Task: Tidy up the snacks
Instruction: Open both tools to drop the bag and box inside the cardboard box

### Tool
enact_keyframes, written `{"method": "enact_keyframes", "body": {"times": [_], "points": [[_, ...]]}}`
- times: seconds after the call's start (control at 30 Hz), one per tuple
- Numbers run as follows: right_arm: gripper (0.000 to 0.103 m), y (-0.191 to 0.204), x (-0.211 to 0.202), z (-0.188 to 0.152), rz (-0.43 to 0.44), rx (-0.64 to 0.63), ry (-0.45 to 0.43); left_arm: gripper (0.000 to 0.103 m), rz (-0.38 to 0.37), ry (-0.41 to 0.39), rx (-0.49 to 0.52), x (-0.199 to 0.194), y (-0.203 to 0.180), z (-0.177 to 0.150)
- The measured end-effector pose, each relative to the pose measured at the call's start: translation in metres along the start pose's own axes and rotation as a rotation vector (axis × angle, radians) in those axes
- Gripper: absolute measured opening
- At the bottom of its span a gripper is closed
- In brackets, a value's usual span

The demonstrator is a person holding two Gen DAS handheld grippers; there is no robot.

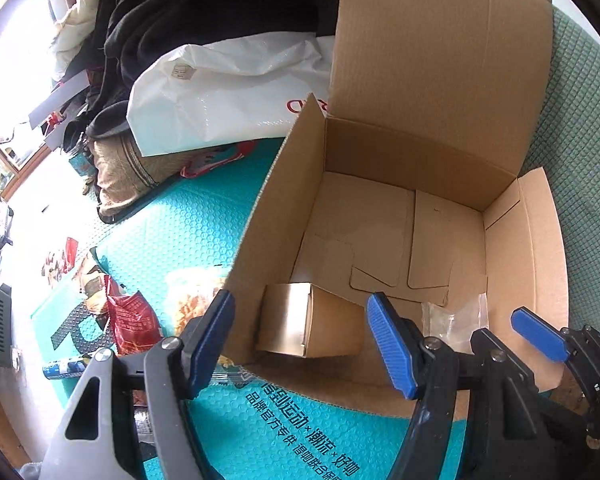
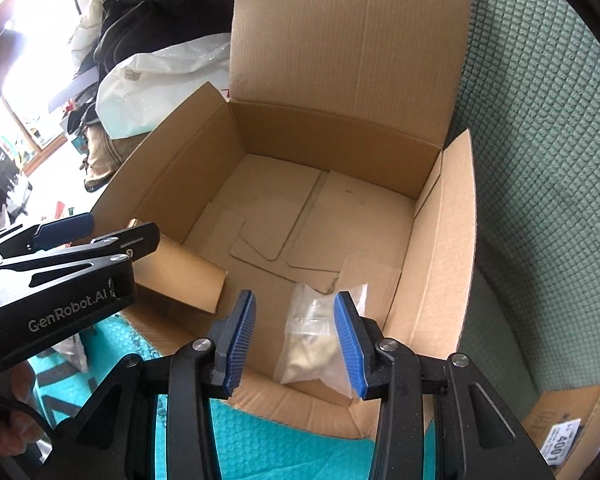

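At the bottom of the left wrist view, the left gripper (image 1: 300,340) hangs over the near edge of the box (image 1: 440,152), jaws spread and holding nothing, with a small gold carton (image 1: 312,326) lying between its blue pads on the box floor at the near left corner. Low in the right wrist view, the right gripper (image 2: 296,340) is likewise spread wide and empty, above a clear bag (image 2: 312,344) of pale snacks that rests on the box floor near the front wall. Left of the box, on a teal mat (image 1: 172,220), lie a red packet (image 1: 134,320) and a bag of orange snacks (image 1: 192,300). Farther back, toward the upper left of both views, sits a white plastic bag (image 1: 228,92), with dark clothes (image 1: 172,8) heaped behind it. Beyond the box, its tall rear flap (image 2: 348,32) stands upright against a green quilted surface (image 2: 540,140).
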State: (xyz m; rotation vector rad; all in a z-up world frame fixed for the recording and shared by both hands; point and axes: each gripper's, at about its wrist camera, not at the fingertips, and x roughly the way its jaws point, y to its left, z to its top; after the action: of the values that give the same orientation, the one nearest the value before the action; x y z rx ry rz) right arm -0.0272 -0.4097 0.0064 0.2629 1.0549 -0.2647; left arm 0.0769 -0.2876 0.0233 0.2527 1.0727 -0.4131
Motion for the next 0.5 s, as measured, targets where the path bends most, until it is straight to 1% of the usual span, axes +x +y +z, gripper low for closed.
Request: {"method": "enact_keyframes", "body": {"times": [0.13, 0.3, 0.5], "points": [[0.04, 0.008, -0.01, 0.003, 0.007, -0.02, -0.015, 0.068, 0.002, -0.019, -0.038, -0.014, 0.018, -0.004], [0.04, 0.024, -0.023, 0.004, 0.024, -0.054, -0.043, 0.068, 0.034, -0.052, -0.058, -0.035, 0.039, -0.014], [0.04, 0.049, -0.033, 0.002, 0.057, -0.092, -0.065, 0.068, 0.052, -0.07, -0.114, -0.055, 0.07, -0.035]]}}
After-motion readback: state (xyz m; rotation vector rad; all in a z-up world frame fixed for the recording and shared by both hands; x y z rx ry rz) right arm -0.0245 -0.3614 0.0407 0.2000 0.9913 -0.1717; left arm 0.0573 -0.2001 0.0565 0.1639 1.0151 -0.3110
